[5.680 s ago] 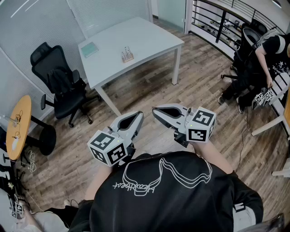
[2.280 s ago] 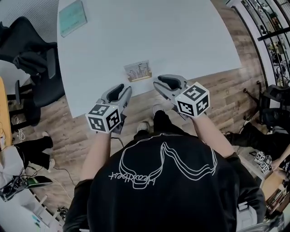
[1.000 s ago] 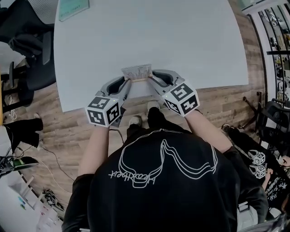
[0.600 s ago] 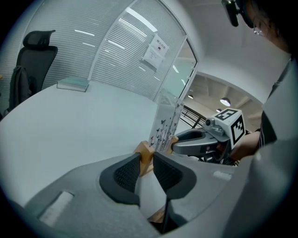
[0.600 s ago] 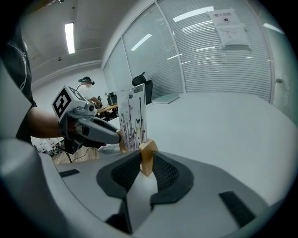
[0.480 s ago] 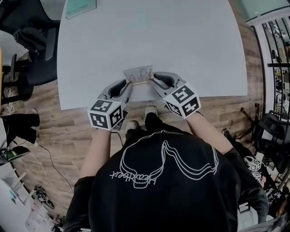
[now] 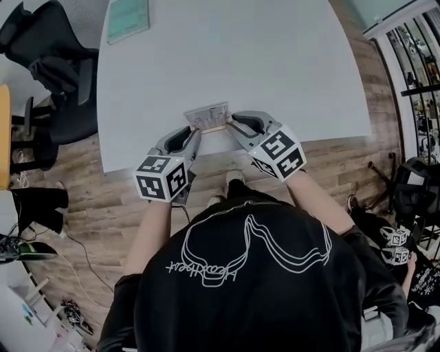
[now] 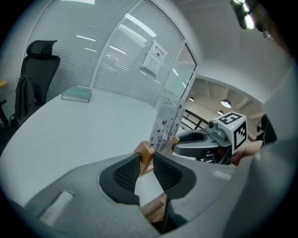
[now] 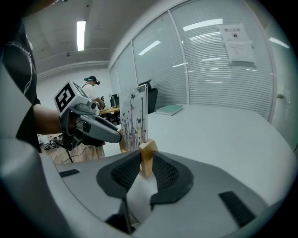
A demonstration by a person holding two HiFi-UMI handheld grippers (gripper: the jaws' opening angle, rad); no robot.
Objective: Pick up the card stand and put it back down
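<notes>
The card stand (image 7: 208, 117) is a light wooden base holding an upright clear card printed with dark stems. It is near the front edge of the white table (image 7: 275, 62). My left gripper (image 7: 194, 130) is shut on the base's left end and my right gripper (image 7: 232, 124) on its right end. In the left gripper view the wooden end (image 8: 143, 151) sits between the dark pads of the left gripper (image 8: 146, 160), with the card (image 8: 166, 125) beyond. In the right gripper view the right gripper (image 9: 146, 169) pinches the wood block (image 9: 147, 155). Whether the base rests on the table I cannot tell.
A teal book (image 7: 128, 15) lies at the table's far left corner. A black office chair (image 7: 48, 62) stands left of the table on the wooden floor. A dark railing (image 7: 412, 55) runs along the right. Another person's marker cubes (image 7: 395, 244) show at lower right.
The person has walked up to the table and both grippers have come in on the stand's two ends. Over the last second only the camera has shifted slightly.
</notes>
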